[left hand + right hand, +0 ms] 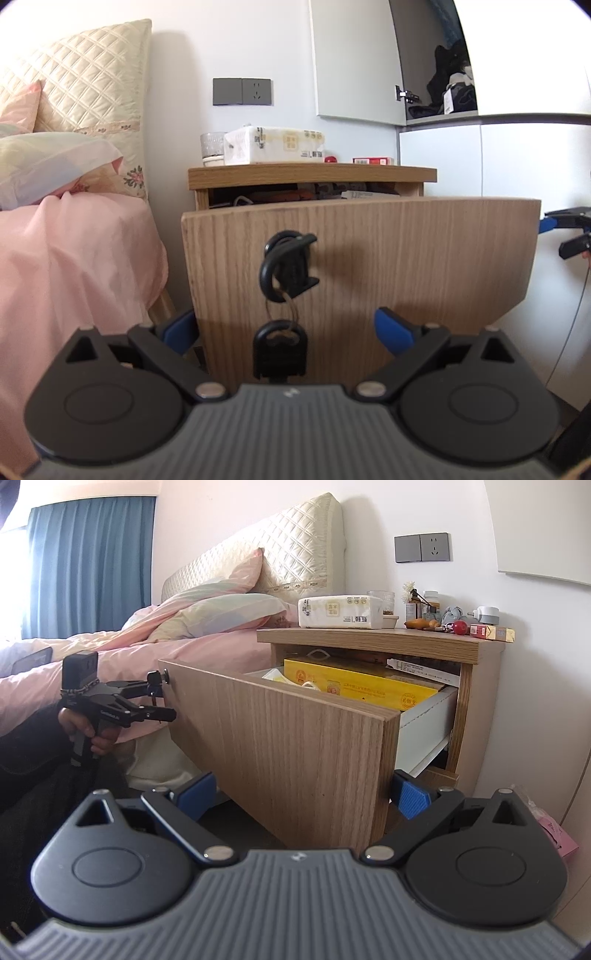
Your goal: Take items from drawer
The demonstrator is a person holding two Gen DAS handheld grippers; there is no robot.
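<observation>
Box (360, 686) in drawer (295, 746) beside bed (147, 653)

Wooden nightstand (380, 641), tissue pack (340, 612), red ball (460, 626) on top

The drawer (362, 258) front hides most of its contents; print on the yellow box (365, 686) is unreadable.

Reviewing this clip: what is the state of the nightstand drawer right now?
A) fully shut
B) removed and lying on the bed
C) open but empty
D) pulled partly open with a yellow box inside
D: in the right wrist view the drawer stands out from the nightstand, and a yellow box lies inside it.
</observation>
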